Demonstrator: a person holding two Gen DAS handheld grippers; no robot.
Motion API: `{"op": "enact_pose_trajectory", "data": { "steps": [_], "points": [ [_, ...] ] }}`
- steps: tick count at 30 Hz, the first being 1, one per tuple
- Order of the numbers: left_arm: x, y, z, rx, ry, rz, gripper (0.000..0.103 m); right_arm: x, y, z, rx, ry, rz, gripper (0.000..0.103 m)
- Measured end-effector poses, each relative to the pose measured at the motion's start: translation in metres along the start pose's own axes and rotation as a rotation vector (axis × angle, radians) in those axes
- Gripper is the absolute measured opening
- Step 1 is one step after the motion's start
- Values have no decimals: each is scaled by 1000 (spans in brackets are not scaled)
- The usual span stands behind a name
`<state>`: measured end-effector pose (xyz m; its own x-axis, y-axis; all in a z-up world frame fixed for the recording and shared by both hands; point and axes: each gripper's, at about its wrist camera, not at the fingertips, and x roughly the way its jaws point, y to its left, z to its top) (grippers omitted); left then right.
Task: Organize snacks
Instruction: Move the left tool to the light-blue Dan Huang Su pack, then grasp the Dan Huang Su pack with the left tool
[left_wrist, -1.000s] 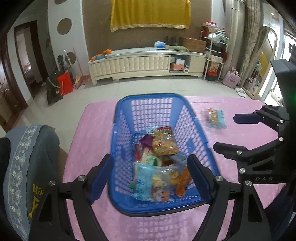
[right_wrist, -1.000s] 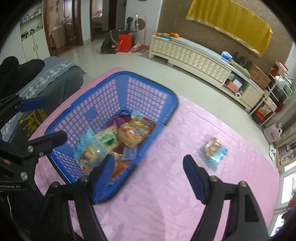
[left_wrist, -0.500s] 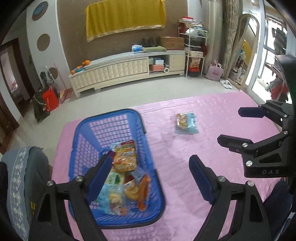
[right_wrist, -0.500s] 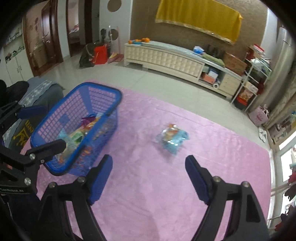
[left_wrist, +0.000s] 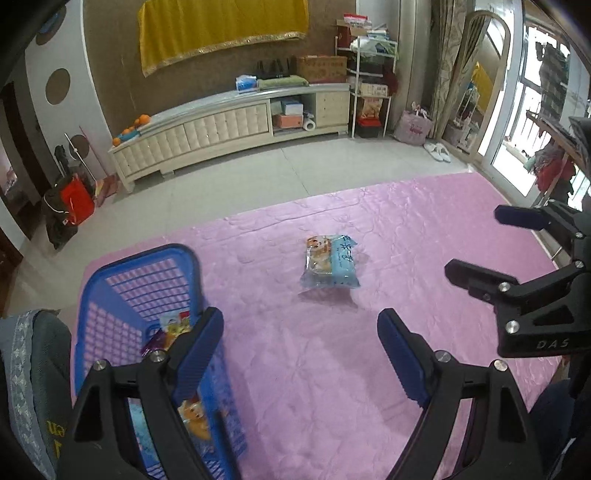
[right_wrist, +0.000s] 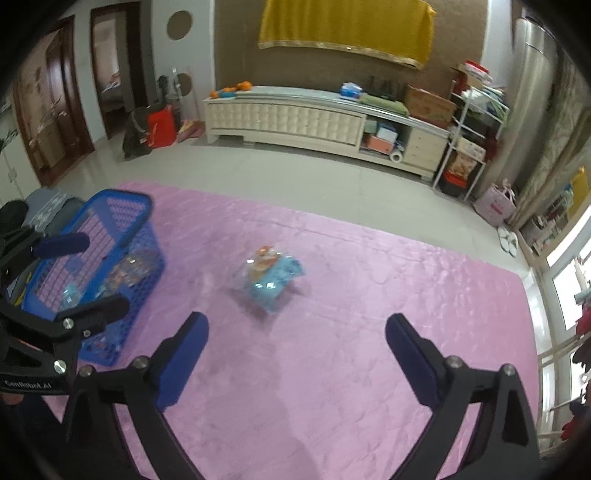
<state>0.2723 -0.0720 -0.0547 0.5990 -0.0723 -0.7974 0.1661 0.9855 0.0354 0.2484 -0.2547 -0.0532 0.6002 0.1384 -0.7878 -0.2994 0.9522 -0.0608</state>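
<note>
At the lower left of my left view, the blue plastic basket (left_wrist: 110, 295) is sitting with its gridded, perforated walls and rounded rim, glossy snack packets (left_wrist: 173, 325) lying crumpled inside it. My left tongs (left_wrist: 299, 350) are hanging wide open with nothing between their blue ribbed pads (left_wrist: 199, 350), the near pad overlapping the basket's right wall in the picture. Toward the centre, a soft, pillow-shaped snack pack (left_wrist: 330, 266) in clear and light-blue film is lying alone on the counter (left_wrist: 332, 369), well apart from the basket. At the right edge, my right tongs (left_wrist: 480, 243) are showing, black-framed and spread wide, gripping nothing.

The counter is wearing a pink, faintly quilted, shiny cloth. Beyond it, a pale tiled floor is running back to a long cream cabinet (left_wrist: 229, 125) with tufted fronts, under a yellow cloth (left_wrist: 221, 29) hanging on a brown wall.

In my right view the basket (right_wrist: 110, 236) is sitting at the left and the snack pack (right_wrist: 271, 284) just ahead of my open tongs (right_wrist: 297, 347).

Compared with a second ago, my left view has swung rightward: the basket has slid from centre to the lower left, and the snack pack is now sitting near the middle.
</note>
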Motion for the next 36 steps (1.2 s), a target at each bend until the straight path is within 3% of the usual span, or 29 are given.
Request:
{"op": "enact_pose_trajectory", "data": {
  "steps": [16,20,25,36],
  "points": [
    [96,-28,33,-56,41,-37,84,87,-69,-9,73,33,-18,103],
    [117,-29,40,-72,33,-53,84,102,-73,-12,56,25,-33,103],
    [148,-27,45,-74,84,-97,84,110,-71,-9,-27,1,-73,103],
    [199,-26,48,-32,147,-87,84,140,-89,-11,82,28,-23,103]
  ]
}}
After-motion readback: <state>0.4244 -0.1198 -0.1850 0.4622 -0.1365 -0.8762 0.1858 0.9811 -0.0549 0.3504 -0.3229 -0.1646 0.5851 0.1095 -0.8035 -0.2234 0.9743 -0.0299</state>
